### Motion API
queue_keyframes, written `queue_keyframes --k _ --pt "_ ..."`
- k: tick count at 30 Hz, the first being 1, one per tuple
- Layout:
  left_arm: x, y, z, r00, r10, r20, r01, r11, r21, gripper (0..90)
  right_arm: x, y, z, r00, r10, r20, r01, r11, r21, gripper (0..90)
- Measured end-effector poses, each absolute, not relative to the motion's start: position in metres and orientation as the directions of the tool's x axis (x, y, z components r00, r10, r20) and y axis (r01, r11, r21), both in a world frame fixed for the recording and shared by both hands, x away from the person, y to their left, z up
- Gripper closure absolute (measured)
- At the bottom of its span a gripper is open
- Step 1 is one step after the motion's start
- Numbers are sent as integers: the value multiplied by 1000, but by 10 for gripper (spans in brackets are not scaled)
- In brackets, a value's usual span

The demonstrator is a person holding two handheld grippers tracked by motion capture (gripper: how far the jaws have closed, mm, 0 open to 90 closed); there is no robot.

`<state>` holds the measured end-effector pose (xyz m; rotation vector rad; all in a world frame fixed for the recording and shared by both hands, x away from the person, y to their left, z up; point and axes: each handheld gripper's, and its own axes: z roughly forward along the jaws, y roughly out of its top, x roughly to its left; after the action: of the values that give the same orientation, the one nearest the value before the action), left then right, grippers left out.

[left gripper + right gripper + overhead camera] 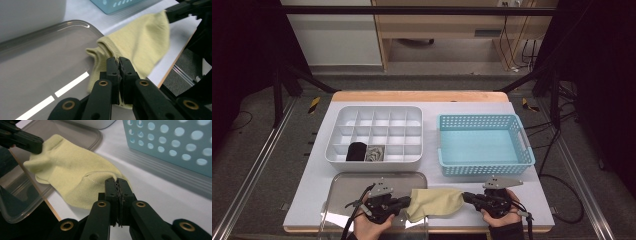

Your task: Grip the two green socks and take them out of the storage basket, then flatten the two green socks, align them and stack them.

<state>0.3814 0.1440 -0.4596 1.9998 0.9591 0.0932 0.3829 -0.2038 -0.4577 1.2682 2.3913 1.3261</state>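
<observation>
Now, left to right along the desk's near edge:
Left tool [404, 202]: clenched on my yellow sock's [435, 203] cuff end, over the clear tray [343, 186].
Sock: stretched between both tools, above the near edge.
Right tool [466, 197]: clenched on the toe end.
Risk: pulling apart too hard could slip the thin fabric from one pinch, I judge.

Both grippers [404, 202] [468, 197] are black, with brass-ringed screws, grey three-cornered top plates and trailing black cables
</observation>
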Motion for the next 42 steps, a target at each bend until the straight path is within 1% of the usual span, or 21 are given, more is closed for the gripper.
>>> queue_keyframes --k 4,7,10,12,15,19,21,23,25,26,29,31,33,36,38,40,42 --pt "387 145 -464 698 669 -257 591 -335 734 866 385 -202 -459 -629 729 271 624 265 735 887" --pt "389 146 -465 694 675 -251 595 -340 729 866 388 -197 -467 -621 743 248 635 292 715 883" --pt "391 146 -468 695 676 -244 592 -345 728 862 389 -196 -471 -618 746 250 650 304 697 874" --pt "391 146 -469 697 678 -234 588 -354 727 855 390 -197 -471 -618 752 229 635 306 709 847" --pt "391 147 -468 695 680 -235 589 -350 728 846 390 -199 -470 -616 758 214 625 305 718 852" --pt "388 153 -465 688 684 -244 590 -330 737 822 388 -200 -469 -612 762 211 617 293 730 832" --pt "387 156 -464 681 687 -254 598 -322 734 800 387 -200 -466 -610 764 213 610 280 741 821" --pt "385 158 -464 677 689 -259 602 -315 734 771 386 -200 -465 -611 762 214 602 272 751 770" --pt "383 157 -464 679 689 -254 600 -322 732 738 387 -198 -468 -608 764 217 610 274 743 754" --pt "382 156 -465 681 688 -249 598 -326 732 714 387 -197 -470 -606 765 218 616 278 737 755" --pt "381 153 -470 679 696 -235 601 -343 722 683 388 -196 -476 -605 767 214 622 288 728 779" --pt "381 149 -475 676 697 -237 614 -357 703 687 388 -196 -477 -604 768 212 622 288 728 792" --pt "379 146 -475 680 702 -214 603 -368 707 704 388 -196 -479 -600 772 208 625 291 725 821" --pt "379 145 -475 680 705 -201 599 -376 707 748 389 -196 -481 -602 772 204 627 299 720 871" --pt "379 145 -475 680 704 -206 603 -376 704 773 388 -196 -481 -601 772 206 629 298 719 876" --pt "379 145 -476 682 701 -211 604 -375 703 793 388 -196 -481 -594 779 203 629 292 721 863" --pt "379 145 -476 680 699 -219 606 -370 704 801 388 -196 -480 -586 787 195 626 287 725 791"
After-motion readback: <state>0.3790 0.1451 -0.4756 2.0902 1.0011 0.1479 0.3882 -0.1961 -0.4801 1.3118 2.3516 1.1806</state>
